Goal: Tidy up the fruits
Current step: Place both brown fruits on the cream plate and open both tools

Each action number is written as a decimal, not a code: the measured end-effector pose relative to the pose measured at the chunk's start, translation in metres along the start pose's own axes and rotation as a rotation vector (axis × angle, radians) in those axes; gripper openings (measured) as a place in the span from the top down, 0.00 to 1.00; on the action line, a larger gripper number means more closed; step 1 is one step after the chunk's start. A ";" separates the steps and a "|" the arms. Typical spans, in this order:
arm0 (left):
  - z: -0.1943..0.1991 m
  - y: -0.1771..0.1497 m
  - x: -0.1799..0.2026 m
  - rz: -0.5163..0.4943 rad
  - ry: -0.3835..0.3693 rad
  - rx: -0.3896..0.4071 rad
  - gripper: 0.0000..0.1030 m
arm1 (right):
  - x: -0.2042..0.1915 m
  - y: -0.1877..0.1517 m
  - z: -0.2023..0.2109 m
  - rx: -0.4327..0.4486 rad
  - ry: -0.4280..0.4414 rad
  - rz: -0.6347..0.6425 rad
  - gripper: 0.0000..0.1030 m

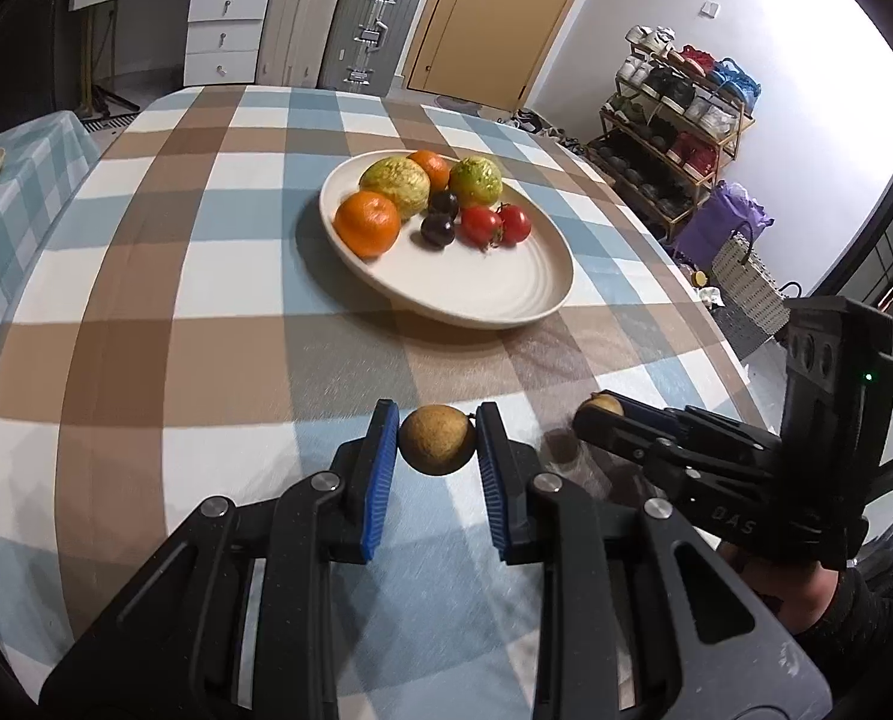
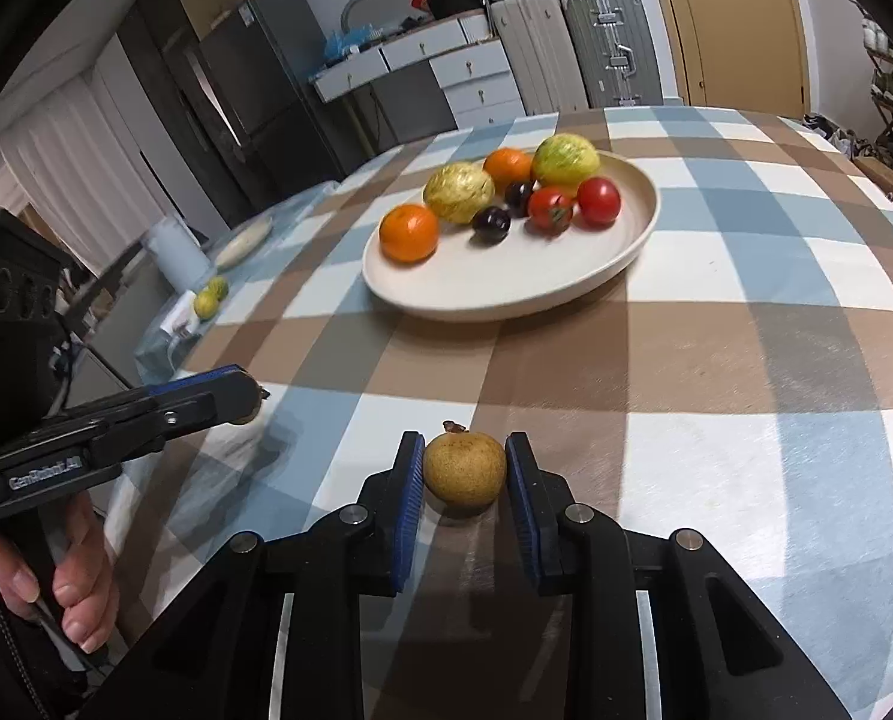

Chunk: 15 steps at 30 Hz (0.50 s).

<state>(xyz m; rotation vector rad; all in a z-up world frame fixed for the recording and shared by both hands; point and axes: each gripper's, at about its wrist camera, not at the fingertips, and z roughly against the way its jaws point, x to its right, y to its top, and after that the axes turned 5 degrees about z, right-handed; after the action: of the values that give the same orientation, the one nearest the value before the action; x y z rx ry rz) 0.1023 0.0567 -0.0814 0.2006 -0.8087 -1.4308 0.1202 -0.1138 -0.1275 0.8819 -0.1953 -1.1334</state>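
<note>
Presently left gripper [image 1: 437,441] and right gripper [image 2: 464,471] each have jaws closed on a small brown fruit near the worktop's near edge; the plate [image 1: 506,294] lies straight ahead, roughly equidistant.

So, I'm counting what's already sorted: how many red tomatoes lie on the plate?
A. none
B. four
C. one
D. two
D: two red tomatoes lie side by side on the cream plate, next to the dark plums.
</note>
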 end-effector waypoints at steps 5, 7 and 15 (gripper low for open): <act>-0.014 0.016 0.014 -0.010 0.015 0.004 0.77 | 0.020 0.007 0.009 0.027 0.013 0.000 0.73; -0.021 0.025 0.018 -0.011 0.021 0.007 0.77 | 0.030 0.011 0.012 0.039 0.022 -0.012 0.73; -0.053 0.058 0.023 -0.001 0.024 0.004 0.77 | 0.051 0.040 0.007 0.054 0.069 -0.010 0.73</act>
<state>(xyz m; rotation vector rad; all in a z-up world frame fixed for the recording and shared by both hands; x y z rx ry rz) 0.1786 0.0281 -0.0777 0.2211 -0.7924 -1.4250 0.1674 -0.1555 -0.1092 0.9699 -0.1654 -1.1092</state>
